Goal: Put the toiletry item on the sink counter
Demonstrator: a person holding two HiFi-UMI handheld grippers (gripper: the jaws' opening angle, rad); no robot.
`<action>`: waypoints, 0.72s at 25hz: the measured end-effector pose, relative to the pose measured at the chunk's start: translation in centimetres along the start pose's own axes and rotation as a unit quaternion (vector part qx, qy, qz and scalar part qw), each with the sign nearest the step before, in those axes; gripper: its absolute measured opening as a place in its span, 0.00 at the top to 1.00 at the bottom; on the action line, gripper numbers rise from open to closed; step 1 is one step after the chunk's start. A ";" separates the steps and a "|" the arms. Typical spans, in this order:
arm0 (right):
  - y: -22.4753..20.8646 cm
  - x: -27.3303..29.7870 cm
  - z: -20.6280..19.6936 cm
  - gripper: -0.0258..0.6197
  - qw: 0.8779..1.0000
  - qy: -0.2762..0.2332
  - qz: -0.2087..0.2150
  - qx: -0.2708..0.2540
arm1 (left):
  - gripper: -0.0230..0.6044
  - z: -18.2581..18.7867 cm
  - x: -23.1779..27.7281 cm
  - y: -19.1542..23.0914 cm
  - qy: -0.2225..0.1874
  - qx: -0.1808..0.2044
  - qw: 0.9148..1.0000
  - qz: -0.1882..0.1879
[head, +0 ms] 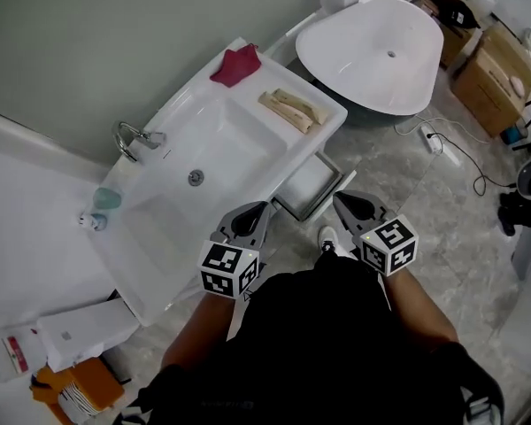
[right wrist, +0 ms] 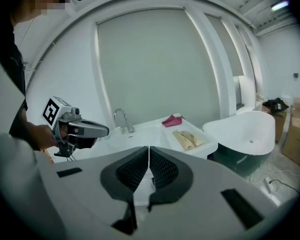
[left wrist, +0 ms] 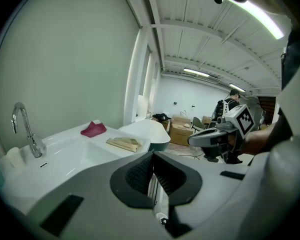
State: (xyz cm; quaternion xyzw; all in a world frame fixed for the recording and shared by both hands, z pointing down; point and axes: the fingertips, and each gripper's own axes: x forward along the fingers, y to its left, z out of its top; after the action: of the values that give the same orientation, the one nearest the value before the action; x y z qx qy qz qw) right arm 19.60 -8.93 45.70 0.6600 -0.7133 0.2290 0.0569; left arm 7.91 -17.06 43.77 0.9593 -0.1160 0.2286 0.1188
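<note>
The person holds both grippers close to the body, in front of the sink. The left gripper (head: 258,212) and the right gripper (head: 347,202) each have their jaws pressed together on nothing. The beige toiletry item (head: 292,111) lies on the bench (head: 257,80), across the basin (head: 203,158) from the tap (head: 131,136) and near a red cloth (head: 235,65).

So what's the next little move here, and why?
My guess: open the right tongs and ease them toward the pulled-out drawer just ahead. They and the left tongs are both shut with nothing between them, so neither holds anything to set down yet.
</note>
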 end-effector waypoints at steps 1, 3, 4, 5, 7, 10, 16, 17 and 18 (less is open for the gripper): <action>-1.0 0.4 0.4 0.95 1.000 0.002 0.005 -0.005 | 0.95 0.3 0.8 0.0 0.001 -0.002 1.000 0.005; -2.9 1.1 1.0 0.95 1.000 0.006 0.016 -0.012 | 0.95 1.0 2.4 0.1 0.001 -0.006 1.000 0.017; -3.9 1.4 1.2 0.95 1.000 0.009 0.022 -0.015 | 0.95 1.3 3.2 0.2 0.000 -0.010 1.000 0.024; -4.8 1.8 1.5 0.95 0.999 0.011 0.027 -0.018 | 0.95 1.7 3.8 0.3 -0.001 -0.014 0.999 0.031; -6.6 2.5 1.9 0.95 0.999 0.016 0.038 -0.025 | 0.95 2.3 5.0 0.5 -0.003 -0.022 0.999 0.046; -9.0 4.0 2.2 0.95 0.997 0.027 0.049 -0.049 | 0.95 2.7 6.3 1.1 -0.004 -0.034 0.997 0.074; -13.0 8.6 1.6 0.95 0.989 0.067 0.062 -0.115 | 0.95 2.9 7.5 2.5 -0.008 -0.063 0.989 0.130; -13.5 9.5 1.4 0.95 0.988 0.073 0.060 -0.124 | 0.95 2.9 7.6 2.5 -0.008 -0.067 0.988 0.136; -14.1 10.4 1.3 0.95 0.986 0.080 0.058 -0.132 | 0.95 2.8 7.5 2.6 -0.007 -0.071 0.987 0.141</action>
State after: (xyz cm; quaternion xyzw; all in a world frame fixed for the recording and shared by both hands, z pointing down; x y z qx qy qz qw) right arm 32.22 -19.27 52.06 0.5836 -0.7675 0.1877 0.1871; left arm 14.87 -21.53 45.29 0.9239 -0.2671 0.2274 0.1526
